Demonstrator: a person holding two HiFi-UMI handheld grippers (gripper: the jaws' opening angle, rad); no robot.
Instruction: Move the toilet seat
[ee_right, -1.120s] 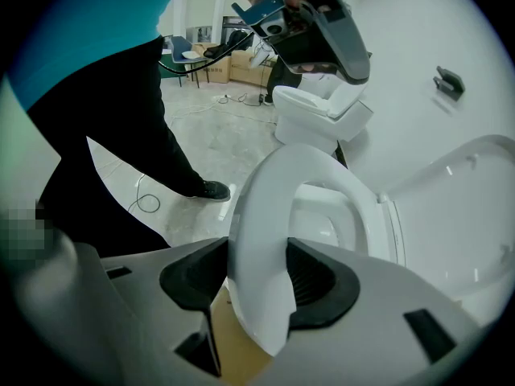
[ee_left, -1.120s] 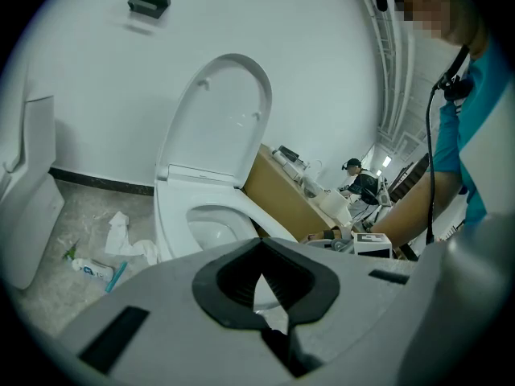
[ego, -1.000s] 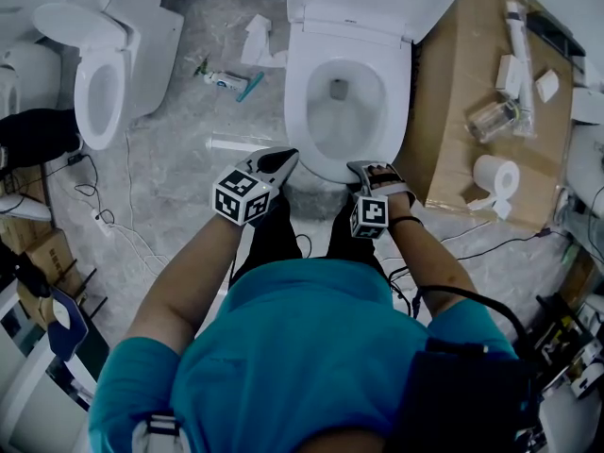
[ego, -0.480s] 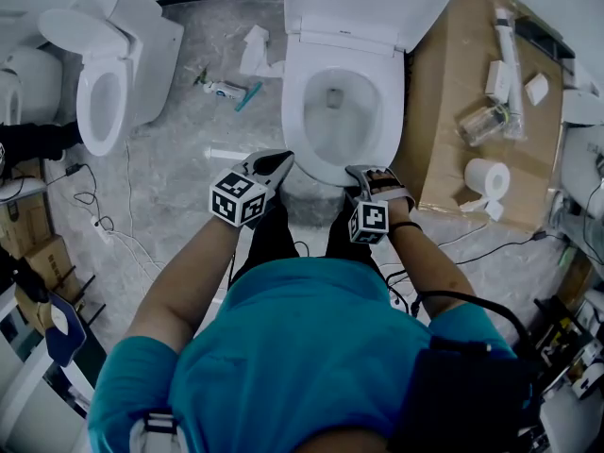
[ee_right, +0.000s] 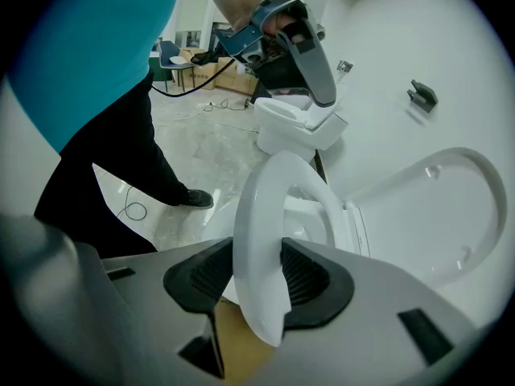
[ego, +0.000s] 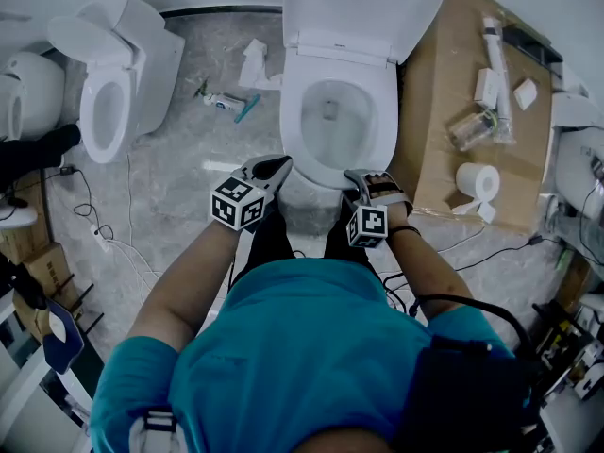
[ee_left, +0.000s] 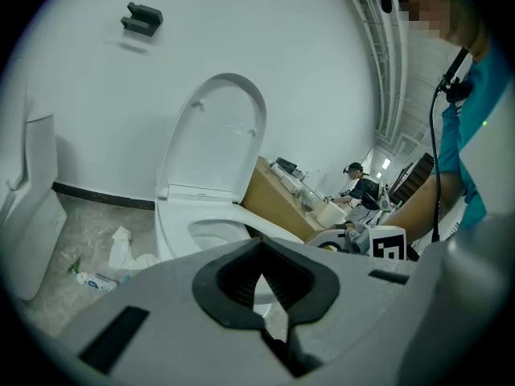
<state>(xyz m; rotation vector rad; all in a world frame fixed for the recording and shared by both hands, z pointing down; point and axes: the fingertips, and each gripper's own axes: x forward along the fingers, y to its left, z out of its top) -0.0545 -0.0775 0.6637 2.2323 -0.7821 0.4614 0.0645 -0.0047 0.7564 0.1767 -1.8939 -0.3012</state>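
The left forearm [ego: 184, 286] and right forearm [ego: 429, 272] reach up from the lower frame of the head view toward its centre. The left gripper [ego: 281, 163], centre-left, has its jaws together and empty. The right gripper [ego: 351, 175], just right of it, points steeply down. Its jaws have just been closing, and their pads press on the rim of the toilet seat [ee_right: 269, 207].

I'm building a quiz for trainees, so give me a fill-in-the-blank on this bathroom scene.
The lid is ___, not closed.
The seat has its front edge raised off the ___.
The paper roll lies on brown ___.
A second toilet stands at the head view's ___ edge.
Missing words: open; bowl; cardboard; left.
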